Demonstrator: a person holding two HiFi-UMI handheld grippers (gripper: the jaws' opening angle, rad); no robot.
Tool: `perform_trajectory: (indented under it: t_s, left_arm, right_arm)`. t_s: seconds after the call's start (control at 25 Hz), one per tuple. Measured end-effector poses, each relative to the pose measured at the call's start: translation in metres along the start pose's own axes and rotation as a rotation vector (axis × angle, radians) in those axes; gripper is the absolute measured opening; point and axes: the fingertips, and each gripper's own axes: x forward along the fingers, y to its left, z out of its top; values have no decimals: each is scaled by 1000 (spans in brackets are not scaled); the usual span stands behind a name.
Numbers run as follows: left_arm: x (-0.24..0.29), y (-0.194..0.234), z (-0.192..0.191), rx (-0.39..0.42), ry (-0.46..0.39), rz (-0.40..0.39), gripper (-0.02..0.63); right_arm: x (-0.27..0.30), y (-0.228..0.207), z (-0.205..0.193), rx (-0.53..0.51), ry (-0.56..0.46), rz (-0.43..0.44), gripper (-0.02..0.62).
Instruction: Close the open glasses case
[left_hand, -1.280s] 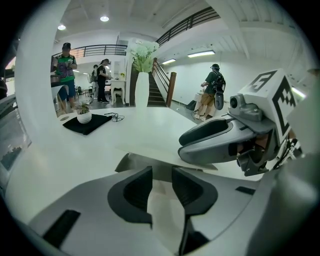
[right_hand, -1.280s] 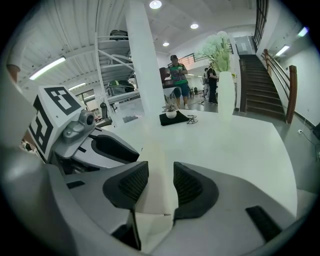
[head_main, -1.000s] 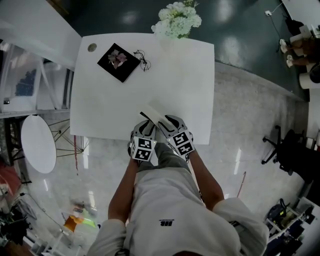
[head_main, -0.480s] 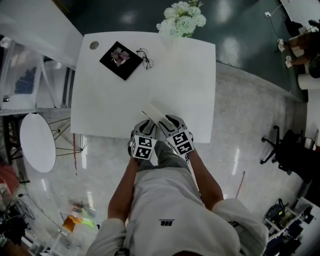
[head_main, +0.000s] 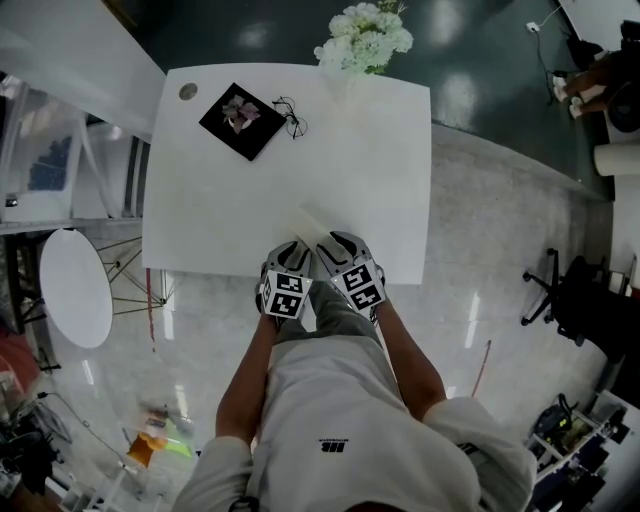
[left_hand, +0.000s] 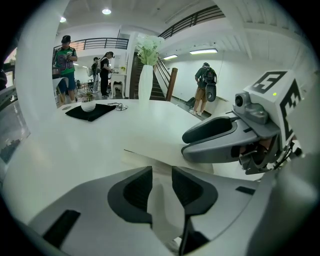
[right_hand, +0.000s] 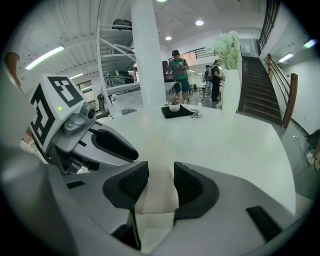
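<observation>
The white glasses case (head_main: 312, 224) lies near the front edge of the white table (head_main: 380, 170), in front of me. It looks low and flat, with no dark opening showing. My left gripper (head_main: 294, 254) and right gripper (head_main: 334, 246) sit side by side at its near end. In the left gripper view the case (left_hand: 161, 156) runs between the pads of the left gripper (left_hand: 161, 187), which is shut on it. In the right gripper view the cream case (right_hand: 159, 150) is likewise clamped by the right gripper (right_hand: 161, 182).
At the table's far left lies a black mat (head_main: 238, 120) with a small flowered object, and eyeglasses (head_main: 288, 118) lie beside it. A vase of white flowers (head_main: 365, 40) stands at the far edge. People stand in the background of both gripper views.
The raised flap with a dark edge at the case's left side has gone down, and the case now looks flat. Both grippers have hardly moved.
</observation>
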Motion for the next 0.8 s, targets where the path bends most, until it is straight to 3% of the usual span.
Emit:
perform_trajectory:
  t_s: [0.56, 0.8]
  left_arm:
    - [-5, -2, -8, 29, 9, -36, 137]
    - [-27, 8, 6, 62, -56, -37, 137]
  right_arm:
    - [2, 4, -4, -12, -5, -62, 173]
    - [-8, 5, 2, -21, -57, -124, 173]
